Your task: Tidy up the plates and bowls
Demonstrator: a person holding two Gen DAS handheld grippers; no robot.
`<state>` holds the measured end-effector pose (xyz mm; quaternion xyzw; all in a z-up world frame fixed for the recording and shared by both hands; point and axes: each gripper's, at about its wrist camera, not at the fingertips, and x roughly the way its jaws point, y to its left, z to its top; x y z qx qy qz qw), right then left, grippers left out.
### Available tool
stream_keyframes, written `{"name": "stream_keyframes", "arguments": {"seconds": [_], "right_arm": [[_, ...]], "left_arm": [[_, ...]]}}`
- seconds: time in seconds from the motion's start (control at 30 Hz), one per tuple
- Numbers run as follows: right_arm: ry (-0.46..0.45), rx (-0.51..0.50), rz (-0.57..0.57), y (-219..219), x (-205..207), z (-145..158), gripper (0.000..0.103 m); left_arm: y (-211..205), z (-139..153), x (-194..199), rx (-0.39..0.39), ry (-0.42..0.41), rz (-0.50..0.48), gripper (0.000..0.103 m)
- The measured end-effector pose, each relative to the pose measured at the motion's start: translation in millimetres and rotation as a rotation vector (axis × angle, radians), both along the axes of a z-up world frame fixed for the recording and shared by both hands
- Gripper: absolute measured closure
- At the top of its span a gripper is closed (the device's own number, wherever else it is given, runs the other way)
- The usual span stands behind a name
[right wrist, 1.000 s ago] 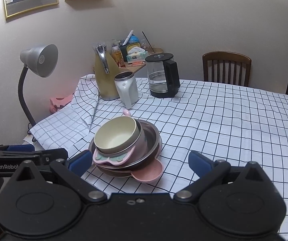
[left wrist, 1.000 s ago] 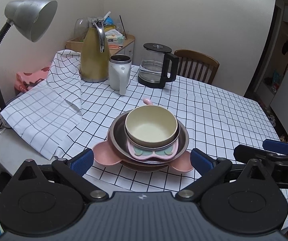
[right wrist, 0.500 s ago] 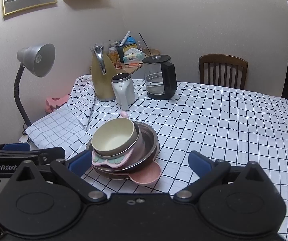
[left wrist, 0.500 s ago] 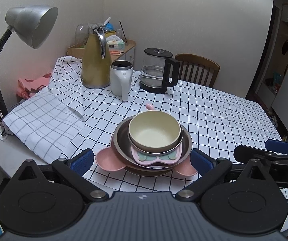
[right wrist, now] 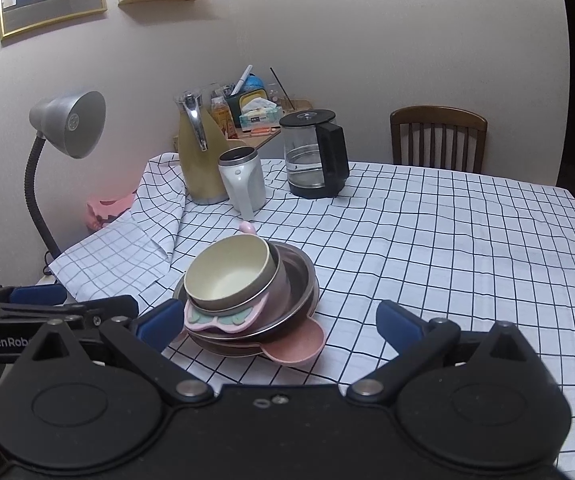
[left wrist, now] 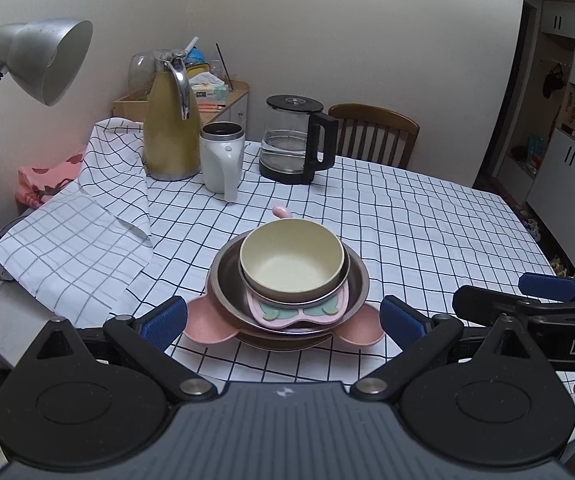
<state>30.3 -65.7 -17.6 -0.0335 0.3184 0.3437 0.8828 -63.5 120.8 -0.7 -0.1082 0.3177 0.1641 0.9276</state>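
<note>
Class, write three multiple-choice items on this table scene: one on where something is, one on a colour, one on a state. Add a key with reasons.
1. Where is the cream bowl?
A. on top of the dish stack
B. beside the kettle
C. on the chair

2. What colour is the bottom plate?
A. blue
B. pink
C. black

3. How do the left gripper jaws stand?
A. shut on the bowl
B. shut on nothing
C. open

Key: A, it sits highest in the stack; B, pink lobes stick out below; C, both pads stand wide apart, holding nothing.
</note>
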Motion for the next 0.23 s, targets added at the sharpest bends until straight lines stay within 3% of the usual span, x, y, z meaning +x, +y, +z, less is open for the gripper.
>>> {"name": "stream_keyframes", "arguments": {"seconds": [0.23], "right_arm": [[-0.005, -0.002, -0.014, -3.0, -6.5, -0.2, 0.0]], "left_arm": [[-2.8, -1.2, -0.8, 0.0, -0.001, -0.02, 0.0]]}}
